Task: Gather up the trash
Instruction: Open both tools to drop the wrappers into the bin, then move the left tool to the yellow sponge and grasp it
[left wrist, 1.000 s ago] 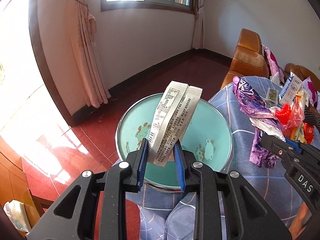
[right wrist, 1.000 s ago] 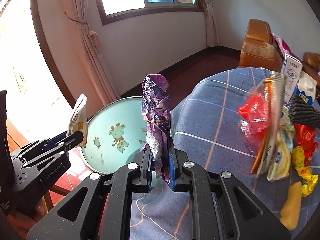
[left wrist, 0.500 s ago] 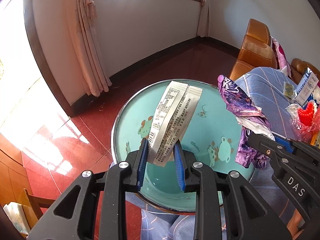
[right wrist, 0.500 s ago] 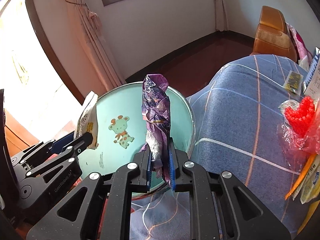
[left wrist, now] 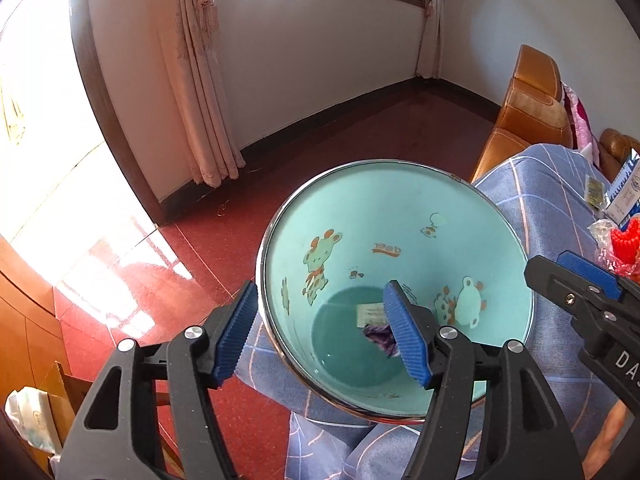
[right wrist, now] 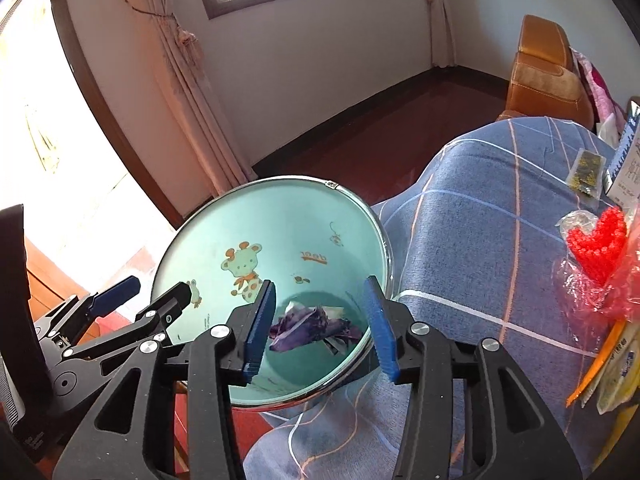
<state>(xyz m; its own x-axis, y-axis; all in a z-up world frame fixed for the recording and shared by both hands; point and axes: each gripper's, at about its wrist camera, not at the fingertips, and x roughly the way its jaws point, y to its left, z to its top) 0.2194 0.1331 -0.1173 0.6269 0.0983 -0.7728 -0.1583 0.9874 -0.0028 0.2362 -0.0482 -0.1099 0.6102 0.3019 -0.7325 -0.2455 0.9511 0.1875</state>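
A turquoise bin with cartoon animals stands beside the blue checked cover. At its bottom lie a crumpled purple wrapper and a white printed packet. My left gripper hangs over the bin's near rim, its jaws opening with nothing between them. My right gripper is above the bin's right side, jaws opening too, empty; the wrapper shows far below between them. Each gripper appears at the edge of the other's view.
More trash lies on the checked cover at the right: a red net bag, a small dark sachet, yellow and orange wrappers. An orange sofa stands behind. Red tiled floor and a curtain lie left.
Both grippers opened and let go: the white packet and the purple wrapper dropped into the bin. Both hands moved forward over the bin and slightly down.
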